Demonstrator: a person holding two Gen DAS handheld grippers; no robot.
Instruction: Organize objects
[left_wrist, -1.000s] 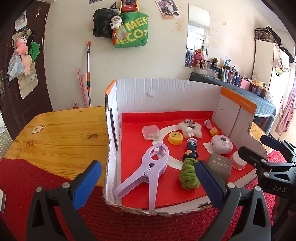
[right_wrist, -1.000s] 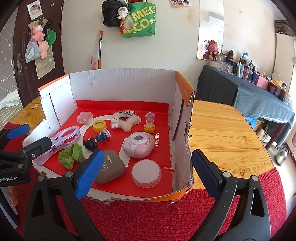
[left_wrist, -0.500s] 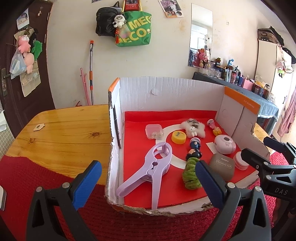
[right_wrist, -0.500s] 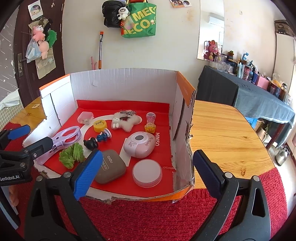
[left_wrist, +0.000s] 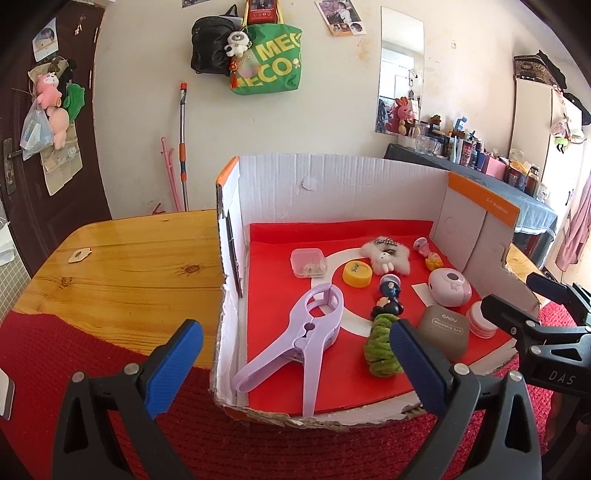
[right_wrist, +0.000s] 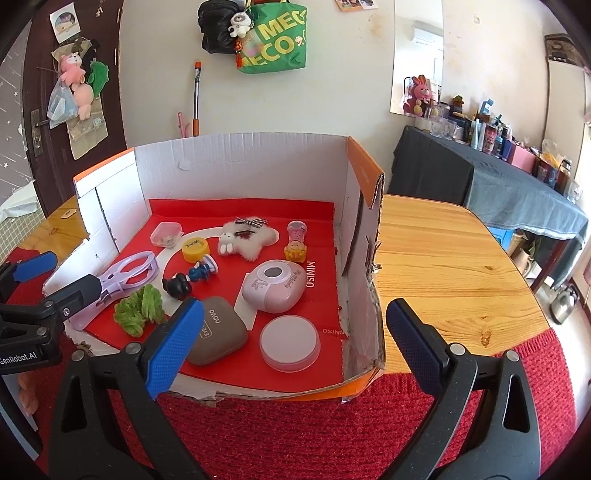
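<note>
Both of your jaws stand wide apart and hold nothing. Your left gripper (left_wrist: 295, 354) hangs above the red knitted mat (left_wrist: 74, 354) at the near edge of the counter, its blue pads (left_wrist: 175, 363) straddling the near left corner of the open white cardboard box with orange edges (left_wrist: 332, 181). Your right gripper (right_wrist: 293, 339) hangs over the same mat, straddling the box's near right corner.

Inside the box, on its red paper lining (left_wrist: 280, 243), the nearest things to your left jaws are a large lilac plastic clamp (left_wrist: 299, 339) lying flat with its handles toward the near edge, and a green fuzzy scrunchie (left_wrist: 380, 347) just beside it. A taupe rounded eyeshadow case (right_wrist: 218, 332) and a round pale pink lidded jar (right_wrist: 290, 341) sit near the front, the jar close to the right wall. Behind them lies a pink oval device (right_wrist: 273, 284), and between it and the clamp lies a small dark and blue figurine (right_wrist: 190, 277) on its side. Farther back are a yellow round cap (right_wrist: 195, 249), a small clear plastic container (right_wrist: 166, 234), a white fluffy star-shaped plush with a bunny (right_wrist: 245, 238) and a small pink and yellow toy (right_wrist: 296, 242) standing upright.

Bare wooden counter (right_wrist: 443, 266) extends on either side of the box.
</note>
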